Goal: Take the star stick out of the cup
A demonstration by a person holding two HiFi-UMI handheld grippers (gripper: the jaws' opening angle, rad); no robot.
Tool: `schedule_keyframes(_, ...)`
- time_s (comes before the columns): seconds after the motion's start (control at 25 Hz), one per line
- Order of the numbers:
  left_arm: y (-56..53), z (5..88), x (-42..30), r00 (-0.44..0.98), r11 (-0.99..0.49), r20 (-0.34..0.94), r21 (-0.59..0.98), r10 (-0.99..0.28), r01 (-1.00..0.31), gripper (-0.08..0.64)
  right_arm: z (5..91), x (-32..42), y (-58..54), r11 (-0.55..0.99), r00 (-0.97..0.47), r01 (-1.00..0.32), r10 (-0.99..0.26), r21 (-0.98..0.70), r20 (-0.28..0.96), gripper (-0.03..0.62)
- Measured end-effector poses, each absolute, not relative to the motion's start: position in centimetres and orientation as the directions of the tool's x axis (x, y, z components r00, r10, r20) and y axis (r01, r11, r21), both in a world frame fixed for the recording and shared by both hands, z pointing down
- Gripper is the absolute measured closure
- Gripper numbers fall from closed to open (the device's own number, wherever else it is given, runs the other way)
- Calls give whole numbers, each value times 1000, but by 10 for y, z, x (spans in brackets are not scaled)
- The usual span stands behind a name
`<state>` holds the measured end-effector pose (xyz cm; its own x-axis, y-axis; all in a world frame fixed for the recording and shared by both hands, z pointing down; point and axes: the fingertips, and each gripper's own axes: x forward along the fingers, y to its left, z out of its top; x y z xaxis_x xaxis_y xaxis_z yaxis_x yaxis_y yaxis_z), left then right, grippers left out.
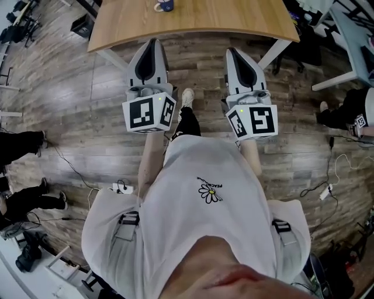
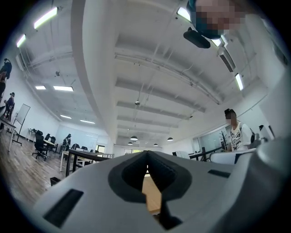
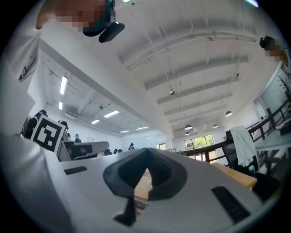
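A blue cup (image 1: 165,6) stands on the wooden table (image 1: 234,23) at the top edge of the head view; I cannot make out the star stick in it. Both grippers are held level in front of the person's chest, short of the table's near edge and over the floor. My left gripper (image 1: 153,42) is shut with nothing in it, its jaws meeting at the tip (image 2: 147,153). My right gripper (image 1: 232,51) is also shut and empty (image 3: 146,150). Through each gripper's jaw gap only a strip of the tabletop shows.
White table legs (image 1: 274,54) run down to the wood-plank floor (image 1: 70,117). Cables (image 1: 76,172) and a power strip (image 1: 123,188) lie on the floor at the left, another cable (image 1: 327,190) at the right. Seated people's legs (image 1: 23,143) are at the left edge.
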<state>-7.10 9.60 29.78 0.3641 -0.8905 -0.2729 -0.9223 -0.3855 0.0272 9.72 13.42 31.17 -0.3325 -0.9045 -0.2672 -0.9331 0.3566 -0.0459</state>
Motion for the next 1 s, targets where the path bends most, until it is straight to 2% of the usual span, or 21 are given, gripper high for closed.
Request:
schedule_keyframes(0.56,-106,322,-93,375,-393,-196,59,-906,-918,545,322,68,-64,351,-336,-936,-919,-37,-204,586)
schedule_keyframes(1.0,-266,310,-115,390,-409,-182,83,-903,-909,545,306,49,-219,237,-242,-970,-954,48,-178,586)
